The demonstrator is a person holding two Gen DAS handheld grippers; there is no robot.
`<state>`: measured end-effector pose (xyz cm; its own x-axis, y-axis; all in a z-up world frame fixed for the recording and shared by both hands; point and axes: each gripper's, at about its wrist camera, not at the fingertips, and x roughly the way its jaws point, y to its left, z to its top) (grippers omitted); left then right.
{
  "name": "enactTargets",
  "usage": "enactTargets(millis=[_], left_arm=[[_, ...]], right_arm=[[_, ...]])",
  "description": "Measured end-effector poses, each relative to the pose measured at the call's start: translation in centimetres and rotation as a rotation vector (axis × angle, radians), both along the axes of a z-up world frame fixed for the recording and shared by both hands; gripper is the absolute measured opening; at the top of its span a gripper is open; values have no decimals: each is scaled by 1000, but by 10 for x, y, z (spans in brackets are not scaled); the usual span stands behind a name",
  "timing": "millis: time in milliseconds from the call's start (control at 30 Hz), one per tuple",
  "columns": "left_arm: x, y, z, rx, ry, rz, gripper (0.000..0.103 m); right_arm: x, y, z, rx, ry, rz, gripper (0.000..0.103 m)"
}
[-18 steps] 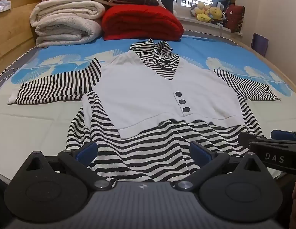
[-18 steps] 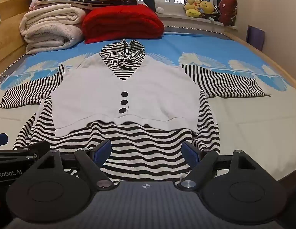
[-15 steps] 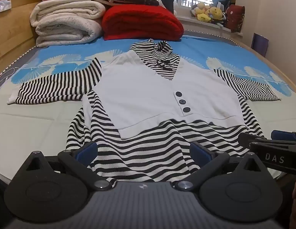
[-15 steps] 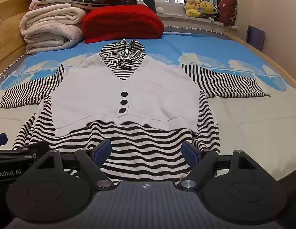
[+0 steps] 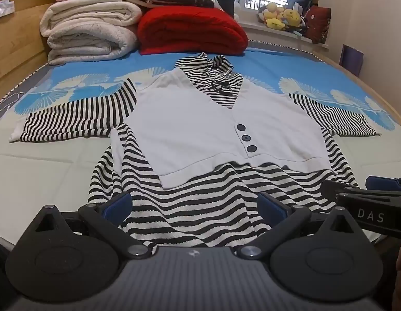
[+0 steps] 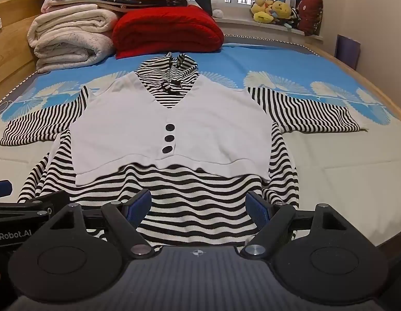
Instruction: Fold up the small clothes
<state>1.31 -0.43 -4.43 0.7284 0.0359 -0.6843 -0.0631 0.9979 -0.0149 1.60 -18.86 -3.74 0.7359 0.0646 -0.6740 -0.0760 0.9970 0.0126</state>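
Striped top (image 5: pixel 200 207) with white vest panel (image 5: pixel 205 129) lies flat, front up, spread on the bed (image 5: pixel 45 165). Both sleeves out to the sides; collar at the far end, hem at the near edge. Three dark buttons (image 5: pixel 247 137) in a row on the panel.

Left tool (image 5: pixel 195 204): fingers wide apart, holding nothing, at the near hem, left part of the garment. Whether pads touch fabric, cannot tell.

Right tool (image 6: pixel 199 204): fingers likewise spread, nothing between them, at the near hem, right part. The two tools sit side by side; each shows at the edge of the other's view.

Far end of bed: rolled white quilts (image 5: pixel 89 31), folded red blanket (image 5: pixel 190 31). Plush toys (image 6: pixel 272 10) on the windowsill, far right.
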Motion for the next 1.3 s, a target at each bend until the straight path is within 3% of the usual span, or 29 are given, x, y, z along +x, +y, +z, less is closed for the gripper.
enactTargets(millis=[933,1133,1233,1300], left_arm=[[2,2,-2,0,10,13,102],[11,12,12,30,-22,19,102],[29,27,32,31,-61,3,92],[46,36,48,57,-100,-8,73]], right_arm=[[3,-1,-1,-5,7,0,80],[0,2,-5,-7,4,-3,76],[0,0,-1,4,-22,-14,74],[0,-1,1,14,-44,-22,70]])
